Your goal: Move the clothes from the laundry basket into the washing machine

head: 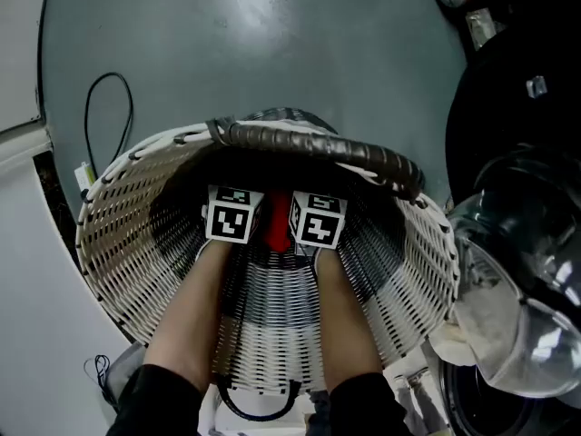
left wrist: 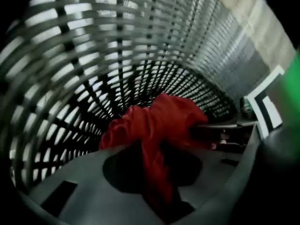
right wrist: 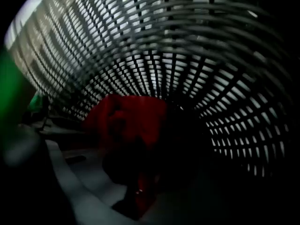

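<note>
Grey floor (head: 272, 44); wicker basket (head: 118, 243) walls enclose red garment (head: 277, 230).

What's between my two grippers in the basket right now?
A red garment lies between the left gripper and right gripper, as the head view shows; each gripper view shows its jaws closed on it.
</note>
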`<state>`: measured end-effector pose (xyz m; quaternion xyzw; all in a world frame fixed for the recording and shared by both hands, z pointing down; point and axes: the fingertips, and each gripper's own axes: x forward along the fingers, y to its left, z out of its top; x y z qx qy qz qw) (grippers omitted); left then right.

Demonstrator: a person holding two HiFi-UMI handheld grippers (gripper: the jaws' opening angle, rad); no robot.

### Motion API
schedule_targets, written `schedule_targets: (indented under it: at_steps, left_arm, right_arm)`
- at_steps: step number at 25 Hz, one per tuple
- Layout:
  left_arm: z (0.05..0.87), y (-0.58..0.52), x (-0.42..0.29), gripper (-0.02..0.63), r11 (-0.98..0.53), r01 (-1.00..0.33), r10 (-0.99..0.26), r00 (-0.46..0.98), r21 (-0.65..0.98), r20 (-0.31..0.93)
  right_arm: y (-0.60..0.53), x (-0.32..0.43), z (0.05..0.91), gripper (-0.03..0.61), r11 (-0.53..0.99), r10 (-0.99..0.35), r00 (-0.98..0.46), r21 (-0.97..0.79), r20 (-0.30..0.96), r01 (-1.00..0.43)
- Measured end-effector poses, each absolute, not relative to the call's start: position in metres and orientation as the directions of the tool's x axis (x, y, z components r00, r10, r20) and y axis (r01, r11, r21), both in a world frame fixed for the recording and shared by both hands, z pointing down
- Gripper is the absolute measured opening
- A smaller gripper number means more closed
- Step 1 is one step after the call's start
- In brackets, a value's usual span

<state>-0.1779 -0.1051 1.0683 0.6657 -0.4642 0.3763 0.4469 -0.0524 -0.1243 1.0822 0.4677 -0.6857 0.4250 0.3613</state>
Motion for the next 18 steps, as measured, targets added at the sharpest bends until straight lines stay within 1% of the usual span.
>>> schedule_targets:
  at_steps: [2,6,9,14,18]
  left_arm:
    - [1.054,-0.109,-0.174,0.118,-0.176,-0.950,-0.315,0.304,0.259,0.899]
    - [1.014,-0.115,-0.168,0.118,-0.195,-0.950,-0.364,0.300,0.243,0.882]
    - [0.976,-0.117,-0.164,0.118,-0.202,-0.949,-0.402,0.304,0.240,0.864]
    - [0.898,-0.128,-0.166,0.118,-0.231,-0.946,-0.484,0.316,0.229,0.816]
    - [0.835,-0.124,-0.171,0.119,-0.250,-0.941,-0.520,0.328,0.227,0.789]
  right_arm:
    - [-0.126,-0.052,1.067,0.072,0.181,-0.363,-0.314,-0.264,0.877,-0.947]
    - [-0.124,-0.053,1.026,0.072,0.205,-0.407,-0.321,-0.257,0.855,-0.945]
    - [-0.124,-0.050,0.988,0.072,0.190,-0.440,-0.326,-0.268,0.837,-0.944]
    - [-0.134,-0.048,0.910,0.072,0.199,-0.507,-0.348,-0.285,0.789,-0.937]
    - [-0.133,-0.048,0.839,0.072,0.193,-0.562,-0.354,-0.297,0.748,-0.935]
